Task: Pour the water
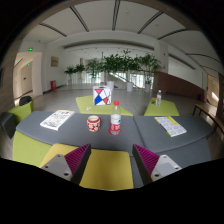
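**Two fingers apart, bottle and mug ahead on the worktop**

Two of my fingers [107, 158] show at the bottom of the frame, spread wide with nothing between them but a yellow-green chair seat [106, 170] and the near edge of the grey worktop [75, 137]. My left pad [76, 157] and my right pad [146, 158] are magenta and face each other across that gap; neither touches anything.

Just above the middle of the frame, beyond my fingertips, stands a clear bottle [115, 119] with a red cap and a red label, upright on the worktop. Just to its left, close beside it but apart as far as I can tell, stands a small red-and-white mug [94, 123], also upright. Both are well ahead of me.

At the left of the frame a white paper or booklet [57, 119] lies flat on the grey surface. At the right another printed sheet [171, 125] lies flat. Behind the bottle, in the upper middle, a small sign with a red and blue mark [102, 96] stands upright on a yellow-green section of the worktop [85, 104]. Farther right in the frame, a second clear bottle [158, 98] stands on another yellow-green section [163, 108].

Across the upper middle of the frame runs a row of leafy green plants [118, 66], under a white ceiling with long beams [100, 18]. A yellow-green chair [22, 110] sits at the left edge of the worktop.
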Tool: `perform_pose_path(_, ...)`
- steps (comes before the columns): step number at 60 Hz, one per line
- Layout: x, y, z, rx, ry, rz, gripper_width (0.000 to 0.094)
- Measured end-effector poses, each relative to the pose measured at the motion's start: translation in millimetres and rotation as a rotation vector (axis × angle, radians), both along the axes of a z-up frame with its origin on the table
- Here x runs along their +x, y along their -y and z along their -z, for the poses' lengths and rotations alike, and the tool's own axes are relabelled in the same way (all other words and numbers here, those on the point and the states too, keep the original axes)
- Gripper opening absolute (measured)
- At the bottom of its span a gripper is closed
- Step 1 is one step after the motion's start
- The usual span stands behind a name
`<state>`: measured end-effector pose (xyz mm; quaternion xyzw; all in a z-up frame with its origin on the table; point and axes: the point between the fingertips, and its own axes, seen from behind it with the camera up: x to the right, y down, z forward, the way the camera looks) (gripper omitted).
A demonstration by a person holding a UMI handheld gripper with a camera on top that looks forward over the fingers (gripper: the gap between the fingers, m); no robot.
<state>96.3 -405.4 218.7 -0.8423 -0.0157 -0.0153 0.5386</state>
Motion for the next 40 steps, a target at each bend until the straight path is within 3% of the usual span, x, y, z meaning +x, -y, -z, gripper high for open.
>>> perform_pose_path(16, 3.4, 59.7, -23.9, 0.014, -0.007, 0.014, 0.0853)
perform_pose_path(40, 36.0, 75.5, -51.5, 0.072, 0.029, 0.073, 0.0855)
